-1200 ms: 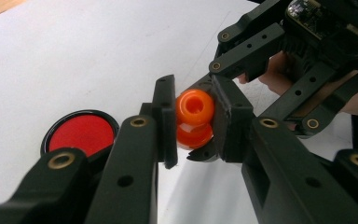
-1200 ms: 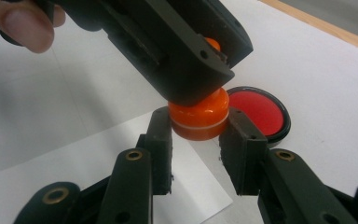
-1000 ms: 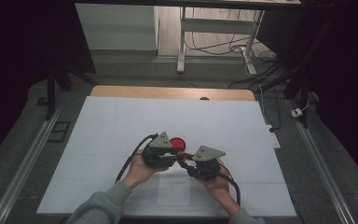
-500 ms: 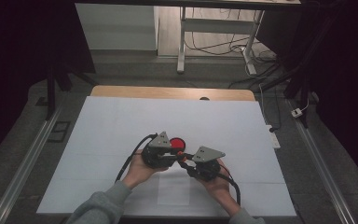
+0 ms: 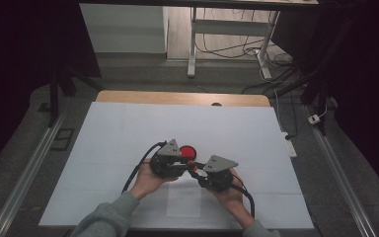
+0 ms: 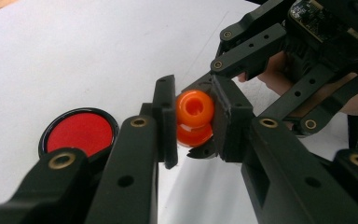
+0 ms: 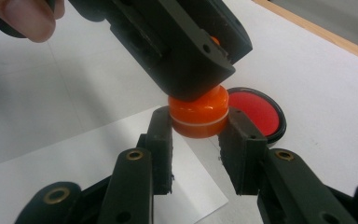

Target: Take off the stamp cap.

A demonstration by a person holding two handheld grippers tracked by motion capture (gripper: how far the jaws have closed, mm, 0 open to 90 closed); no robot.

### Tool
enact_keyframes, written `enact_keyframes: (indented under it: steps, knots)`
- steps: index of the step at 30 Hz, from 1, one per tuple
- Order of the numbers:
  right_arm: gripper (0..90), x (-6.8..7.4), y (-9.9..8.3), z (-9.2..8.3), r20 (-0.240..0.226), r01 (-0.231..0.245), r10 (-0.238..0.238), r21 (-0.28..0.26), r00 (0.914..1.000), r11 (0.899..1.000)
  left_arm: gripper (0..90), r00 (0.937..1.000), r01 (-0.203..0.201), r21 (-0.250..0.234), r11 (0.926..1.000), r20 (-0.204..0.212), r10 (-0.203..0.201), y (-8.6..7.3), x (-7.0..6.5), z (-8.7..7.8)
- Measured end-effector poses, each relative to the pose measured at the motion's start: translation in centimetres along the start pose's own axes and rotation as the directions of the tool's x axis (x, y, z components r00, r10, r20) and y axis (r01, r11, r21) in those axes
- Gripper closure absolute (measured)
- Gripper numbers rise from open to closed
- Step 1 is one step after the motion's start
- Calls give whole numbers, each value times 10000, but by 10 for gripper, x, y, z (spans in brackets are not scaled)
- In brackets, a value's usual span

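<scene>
A small orange piece (image 5: pixel 192 163) made of two stacked parts hangs just above the white table, held between both grippers. My left gripper (image 6: pixel 193 114) is shut on its rounded upper part (image 6: pixel 195 107), which has a hollow in its end. My right gripper (image 7: pixel 198 126) is shut on the lower cylindrical part (image 7: pixel 198 115), which has a pale seam around it. In the high view the left gripper (image 5: pixel 186 165) and the right gripper (image 5: pixel 196 171) meet tip to tip, each in a hand. A red disc with a black rim (image 5: pixel 188 150) lies flat just beyond them.
The white table sheet (image 5: pixel 128 128) stretches wide on all sides. A white paper (image 5: pixel 183 200) lies under the hands near the front edge. A wooden strip (image 5: pixel 177 97) borders the far side. Metal rails (image 5: pixel 29 168) run along both sides, with cables beyond.
</scene>
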State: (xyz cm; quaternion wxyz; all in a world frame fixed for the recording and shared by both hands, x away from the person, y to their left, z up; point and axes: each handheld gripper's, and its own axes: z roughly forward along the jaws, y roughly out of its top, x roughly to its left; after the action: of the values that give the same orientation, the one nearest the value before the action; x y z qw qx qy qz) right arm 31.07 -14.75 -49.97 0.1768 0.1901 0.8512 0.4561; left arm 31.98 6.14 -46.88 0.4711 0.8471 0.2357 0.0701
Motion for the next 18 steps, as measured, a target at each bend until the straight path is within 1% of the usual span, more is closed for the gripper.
enact_keyframes:
  steps: [12, 16, 17, 18]
  knots:
    - [655, 1, 0, 0, 16, 67, -67, -85, 10000, 9999, 728, 9999, 97, -53, 9999, 109, -96, -1, 1, -1]
    - [656, 0, 0, 0, 38, 90, -90, -35, 10000, 10000, 728, 9997, 185, -61, 9998, 147, -184, -1, 2, 0]
    - [656, 0, 0, 0, 17, 91, -91, -48, 10000, 9999, 728, 9998, 216, -132, 9997, 58, -215, -1, 2, -1]
    - [657, 0, 0, 0, 81, 172, -173, 126, 9998, 9998, 729, 9976, 64, -311, 9995, -691, -86, -1, 2, -6]
